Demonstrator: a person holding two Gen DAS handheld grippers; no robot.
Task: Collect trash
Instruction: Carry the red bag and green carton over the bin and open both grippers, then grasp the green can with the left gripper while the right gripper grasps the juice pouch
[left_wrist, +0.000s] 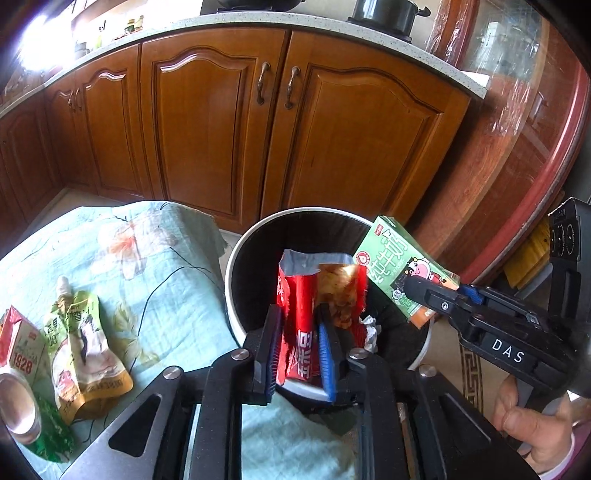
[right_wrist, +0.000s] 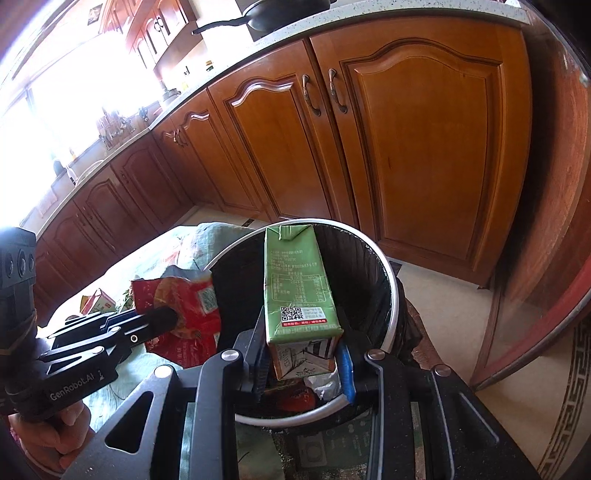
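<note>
My left gripper is shut on a torn red snack wrapper, which stands upright between the pads above the near side of the round bin. In the right wrist view that same gripper comes in from the left, with the wrapper at the bin's left rim. My right gripper is shut on the lower end of a green milk carton, held upright over the mouth of the black-lined bin. The left wrist view shows the right gripper and the carton at the bin's right rim.
Crumpled trash lies inside the bin. Left of the bin, a table with a pale green floral cloth bears a green-yellow pouch, a red-and-white carton and a cup. Wooden cabinets stand close behind the bin.
</note>
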